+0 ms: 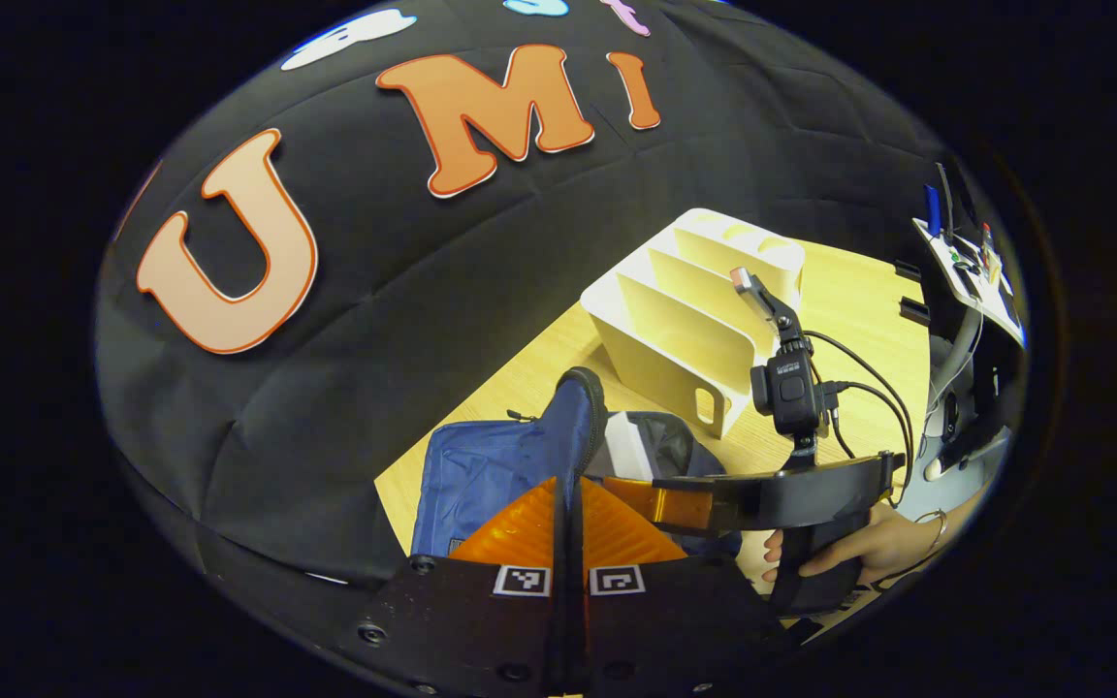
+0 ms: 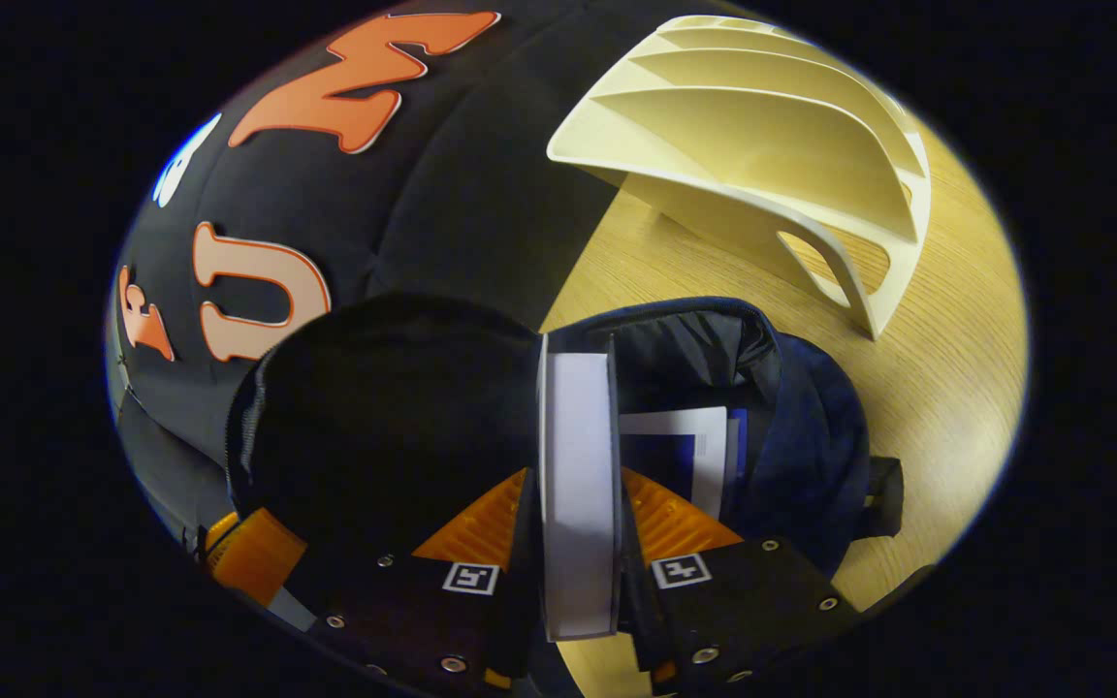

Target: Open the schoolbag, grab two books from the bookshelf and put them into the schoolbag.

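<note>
On the wooden table [image 1: 529, 378], seen from the left gripper view, a dark blue schoolbag [image 1: 491, 475] lies just in front of a cream bookshelf [image 1: 694, 310] with several upright dividers. The left gripper [image 1: 568, 485] has its two fingers closed together on the raised edge of the schoolbag's flap [image 1: 573, 417], holding it up. Beside the flap, toward the bookshelf, the white page edge of one book [image 1: 628, 446] stands at the bag's opening. The right gripper [image 1: 675, 504] reaches across to that book, and a hand [image 1: 869, 548] grips its handle on the side away from the bag.

From the right gripper view, the schoolbag [image 2: 811, 436] gapes open on the table [image 2: 946, 388], with the bookshelf [image 2: 762, 126] just beyond it and its slots showing no books. Two books can be counted: one book [image 2: 578, 485], thick and white at the page edge, is pinched between both fingers of the right gripper [image 2: 573, 528] and stands upright over the opening; a second book [image 2: 680, 451], with a white and blue cover, already lies inside the bag just beside it. The lifted flap [image 2: 384, 407] forms a dark mass on the side of the held book away from the bookshelf.
</note>
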The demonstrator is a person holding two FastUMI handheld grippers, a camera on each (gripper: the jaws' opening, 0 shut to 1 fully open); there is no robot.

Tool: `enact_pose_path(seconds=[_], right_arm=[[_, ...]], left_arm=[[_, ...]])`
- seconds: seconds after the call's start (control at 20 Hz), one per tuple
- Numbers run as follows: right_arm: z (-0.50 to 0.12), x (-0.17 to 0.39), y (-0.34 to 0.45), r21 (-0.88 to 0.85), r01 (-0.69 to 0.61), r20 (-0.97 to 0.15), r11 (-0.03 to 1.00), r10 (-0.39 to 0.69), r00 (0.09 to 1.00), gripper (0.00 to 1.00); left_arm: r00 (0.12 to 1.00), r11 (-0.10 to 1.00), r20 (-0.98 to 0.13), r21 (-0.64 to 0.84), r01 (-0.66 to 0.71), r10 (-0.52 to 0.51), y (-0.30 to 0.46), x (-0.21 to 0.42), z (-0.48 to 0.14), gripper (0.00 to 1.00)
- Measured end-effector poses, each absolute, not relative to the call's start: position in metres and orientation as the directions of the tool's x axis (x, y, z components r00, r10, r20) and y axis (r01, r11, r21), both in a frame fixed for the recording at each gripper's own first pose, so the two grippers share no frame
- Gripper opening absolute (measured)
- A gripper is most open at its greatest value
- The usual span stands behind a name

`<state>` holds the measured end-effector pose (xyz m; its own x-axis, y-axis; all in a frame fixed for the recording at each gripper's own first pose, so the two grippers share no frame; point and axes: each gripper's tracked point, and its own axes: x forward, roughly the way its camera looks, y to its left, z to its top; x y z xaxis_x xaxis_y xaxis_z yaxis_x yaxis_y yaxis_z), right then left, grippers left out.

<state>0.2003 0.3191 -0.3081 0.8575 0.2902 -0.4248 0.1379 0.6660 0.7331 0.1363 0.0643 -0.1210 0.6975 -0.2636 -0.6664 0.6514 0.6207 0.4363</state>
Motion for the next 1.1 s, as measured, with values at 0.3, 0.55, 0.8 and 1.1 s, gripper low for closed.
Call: enact_pose_path(seconds=[0.3,0.55,0.8,1.1], right_arm=[[-0.302,0.176,0.275,0.727,0.192,-0.483,0.660,0.291,0.826,0.97],[-0.280,0.138,0.203,0.658,0.208,-0.523,0.724,0.240,0.818,0.97],[-0.277,0.082,0.128,0.546,0.243,-0.611,0.802,0.183,0.771,0.97],[-0.261,0.043,0.047,0.465,0.235,-0.663,0.853,0.159,0.732,0.97]], left_arm=[[0.702,0.645,-0.669,0.428,0.633,-0.245,0.074,0.135,-0.132,0.01],[0.680,0.686,-0.683,0.362,0.632,-0.266,0.068,0.126,-0.145,0.01],[0.651,0.744,-0.703,0.265,0.614,-0.286,0.054,0.113,-0.162,0.02],[0.631,0.818,-0.721,0.159,0.553,-0.286,0.015,0.079,-0.187,0.11]])
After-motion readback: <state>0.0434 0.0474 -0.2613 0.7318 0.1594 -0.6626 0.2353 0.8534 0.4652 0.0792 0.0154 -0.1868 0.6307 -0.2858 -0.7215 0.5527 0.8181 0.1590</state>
